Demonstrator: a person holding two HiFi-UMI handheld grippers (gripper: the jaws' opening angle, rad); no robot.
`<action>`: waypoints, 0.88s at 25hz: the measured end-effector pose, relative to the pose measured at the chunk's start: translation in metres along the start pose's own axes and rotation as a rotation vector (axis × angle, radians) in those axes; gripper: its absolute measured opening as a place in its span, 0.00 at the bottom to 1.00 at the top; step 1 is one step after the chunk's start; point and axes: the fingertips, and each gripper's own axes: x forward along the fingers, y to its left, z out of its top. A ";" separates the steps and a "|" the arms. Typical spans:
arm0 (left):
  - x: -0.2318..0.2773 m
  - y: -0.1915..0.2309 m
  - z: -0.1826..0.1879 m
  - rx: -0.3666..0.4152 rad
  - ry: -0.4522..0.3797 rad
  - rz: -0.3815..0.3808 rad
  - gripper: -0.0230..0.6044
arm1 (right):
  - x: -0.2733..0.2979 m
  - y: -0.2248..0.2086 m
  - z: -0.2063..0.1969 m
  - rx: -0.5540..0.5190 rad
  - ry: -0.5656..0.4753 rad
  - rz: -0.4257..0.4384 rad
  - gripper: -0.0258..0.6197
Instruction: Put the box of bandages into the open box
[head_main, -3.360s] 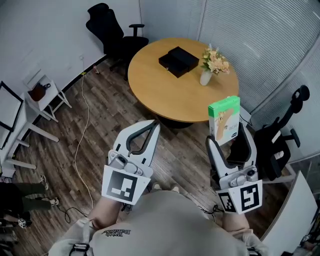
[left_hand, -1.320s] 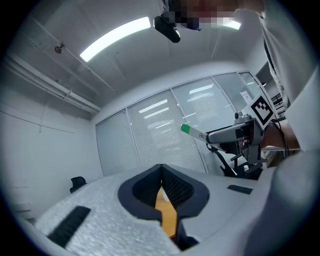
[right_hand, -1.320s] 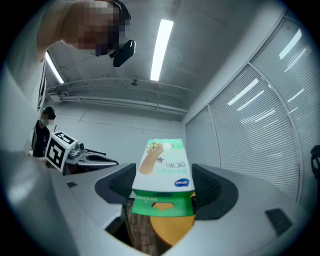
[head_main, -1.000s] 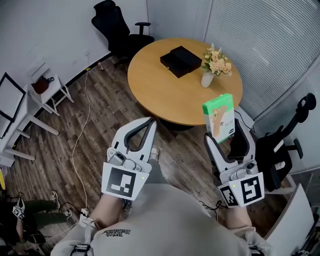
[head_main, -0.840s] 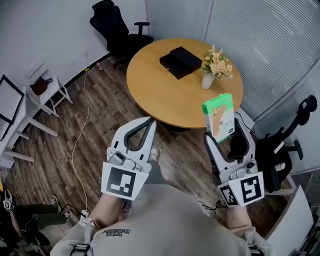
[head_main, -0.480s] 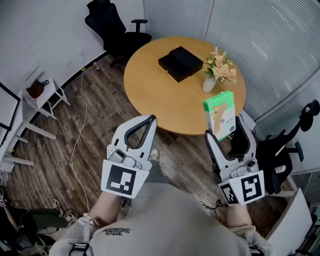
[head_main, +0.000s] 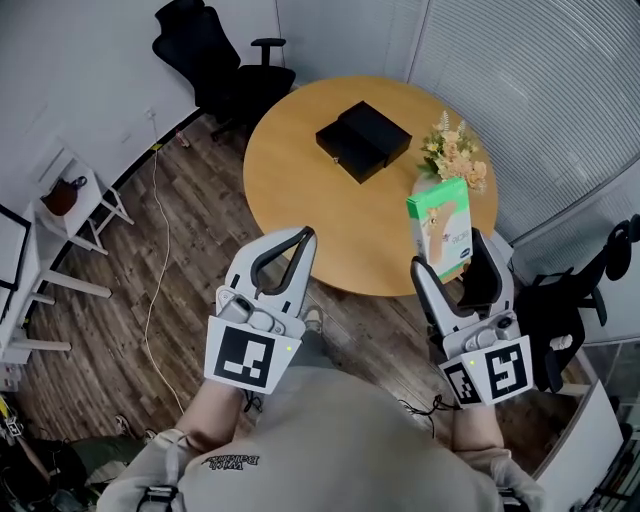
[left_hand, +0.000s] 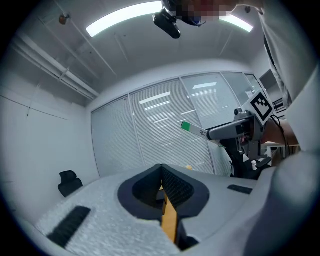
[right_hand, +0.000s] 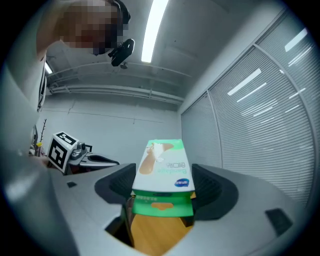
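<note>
One bandage box (head_main: 440, 228) outside open box (head_main: 362, 141)

Box of bandages (head_main: 441, 228): green and white carton, skin-tone plaster picture and blue oval logo on white face (right_hand: 163, 170). Upright, green band on top, lower end clamped between jaws of my right gripper (head_main: 455, 264). Held in air, touching no surface; in head view it sits over near-right rim of round wooden table (head_main: 300, 180).

Open box (head_main: 362, 141): black, flat, two halves side by side, set at an angle on far middle of table. Interior too dark to read. Well apart from bandage carton.
</note>
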 end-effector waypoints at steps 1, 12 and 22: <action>0.006 0.009 -0.002 -0.005 0.000 -0.002 0.07 | 0.009 -0.002 -0.001 0.005 0.004 -0.004 0.61; 0.072 0.091 -0.028 -0.036 0.000 -0.075 0.07 | 0.107 -0.015 -0.007 -0.035 0.053 -0.063 0.60; 0.107 0.125 -0.039 -0.020 -0.015 -0.135 0.07 | 0.148 -0.033 -0.013 -0.016 0.058 -0.129 0.61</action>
